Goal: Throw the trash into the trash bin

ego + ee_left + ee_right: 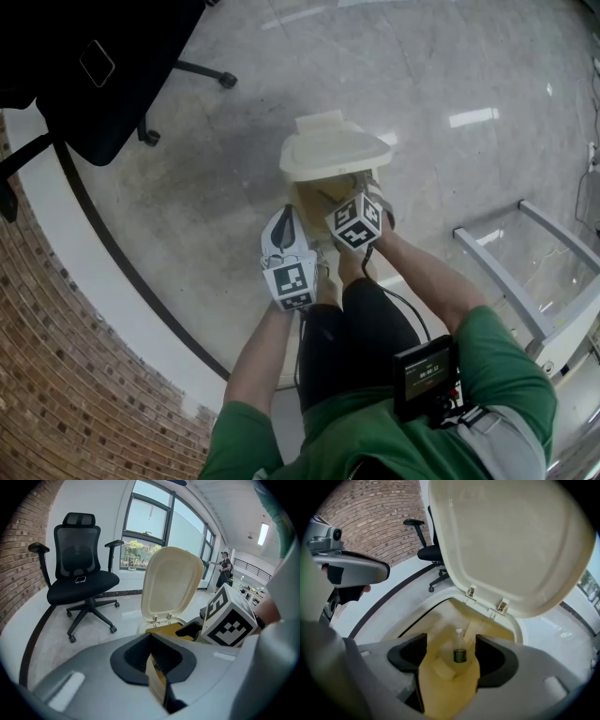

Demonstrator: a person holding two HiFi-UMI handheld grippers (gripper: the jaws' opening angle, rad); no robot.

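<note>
A cream trash bin (314,192) stands on the floor with its lid (333,152) raised. My right gripper (367,192) hangs over the opening and is open. In the right gripper view a clear plastic bottle (460,652) with a white cap and dark label is down inside the yellow-lined bin (440,605), framed by the open right gripper (451,660) and touching neither finger. My left gripper (285,225) stays just left of the bin, shut with nothing held. The left gripper view shows the left gripper (152,660) pointing at the lid (172,585).
A black office chair (94,84) stands at the far left on a curved white ledge, beside a brick wall (56,375). A white metal frame (525,272) is on the right. A person (225,566) stands far off near the windows.
</note>
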